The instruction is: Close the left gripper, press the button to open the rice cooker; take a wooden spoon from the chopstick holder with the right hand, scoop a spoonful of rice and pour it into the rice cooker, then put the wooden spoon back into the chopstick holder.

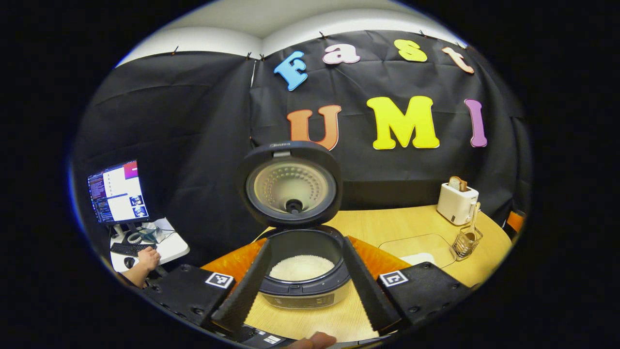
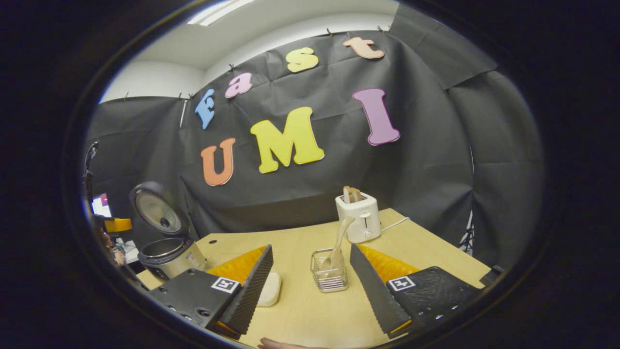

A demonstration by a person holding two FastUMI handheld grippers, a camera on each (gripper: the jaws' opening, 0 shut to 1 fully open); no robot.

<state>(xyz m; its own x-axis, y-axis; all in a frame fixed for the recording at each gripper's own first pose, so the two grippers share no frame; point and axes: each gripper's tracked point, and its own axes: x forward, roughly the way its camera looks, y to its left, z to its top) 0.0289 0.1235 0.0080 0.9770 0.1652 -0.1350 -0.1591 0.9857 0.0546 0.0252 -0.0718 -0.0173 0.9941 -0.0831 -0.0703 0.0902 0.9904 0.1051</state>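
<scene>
Right gripper (image 2: 310, 286) — its 2 fingers spread wide, holding nothing — faces the chopstick holder (image 2: 330, 276) at 12 o'clock; the wooden spoon (image 2: 339, 245) stands inside, handle leaning toward 1 o'clock. Left gripper (image 1: 302, 286), also spread, frames the open rice cooker (image 1: 302, 271).

Dark round rice cooker (image 1: 302, 271), lid upright, white rice inside; pale wooden spoon (image 2: 337, 245) leaning in wire chopstick holder (image 2: 330, 271), far right.
</scene>
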